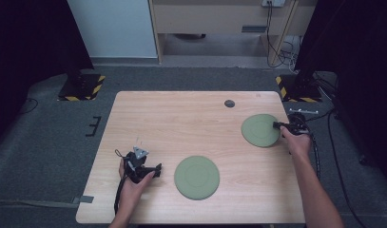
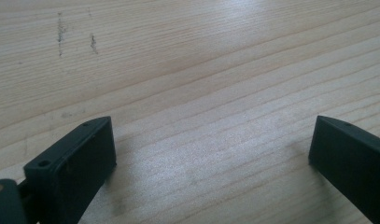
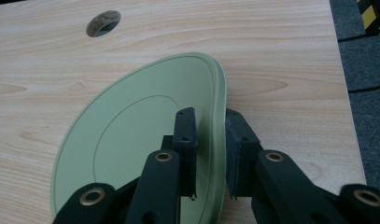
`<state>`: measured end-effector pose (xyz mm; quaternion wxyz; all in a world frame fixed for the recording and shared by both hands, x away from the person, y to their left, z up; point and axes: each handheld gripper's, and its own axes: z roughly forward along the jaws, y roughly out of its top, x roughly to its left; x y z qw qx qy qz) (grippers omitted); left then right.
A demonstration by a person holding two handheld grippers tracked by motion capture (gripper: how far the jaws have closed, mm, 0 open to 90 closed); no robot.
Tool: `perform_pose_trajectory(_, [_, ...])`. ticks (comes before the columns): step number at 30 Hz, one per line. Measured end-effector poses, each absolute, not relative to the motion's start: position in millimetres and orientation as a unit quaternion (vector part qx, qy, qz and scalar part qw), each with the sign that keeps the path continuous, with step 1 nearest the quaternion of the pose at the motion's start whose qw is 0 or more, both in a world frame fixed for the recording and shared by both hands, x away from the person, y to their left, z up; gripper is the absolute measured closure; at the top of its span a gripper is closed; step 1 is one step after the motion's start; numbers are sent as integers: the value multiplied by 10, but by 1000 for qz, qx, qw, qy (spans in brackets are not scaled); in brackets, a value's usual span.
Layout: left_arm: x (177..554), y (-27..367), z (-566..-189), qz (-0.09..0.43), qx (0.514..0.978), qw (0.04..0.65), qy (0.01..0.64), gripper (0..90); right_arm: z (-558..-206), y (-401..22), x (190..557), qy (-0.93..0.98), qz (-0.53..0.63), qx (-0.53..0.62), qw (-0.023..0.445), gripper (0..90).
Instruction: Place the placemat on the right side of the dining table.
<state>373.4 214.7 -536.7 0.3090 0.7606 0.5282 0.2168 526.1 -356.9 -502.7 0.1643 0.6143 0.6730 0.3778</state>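
Overhead, the wooden surface carries two green plates: one lies flat near the front edge, just right of the left claw; the other sits toward the far right, where the right claw meets its rim. A round cable hole lies farther back.

From the left gripper view, the jaws stand spread wide over bare wood.

From the right gripper view, the jaws pinch the plate's rim, one jaw inside, one outside.

2 green plates; right one rim-gripped.
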Motion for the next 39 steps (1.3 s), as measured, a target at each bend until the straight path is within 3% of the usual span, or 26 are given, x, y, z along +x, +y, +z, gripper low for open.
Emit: perform_pose_trajectory(39, [3734, 2147, -5367, 217, 761, 309, 528, 0, -5197, -3660, 5263, 672, 347, 630, 178, 679])
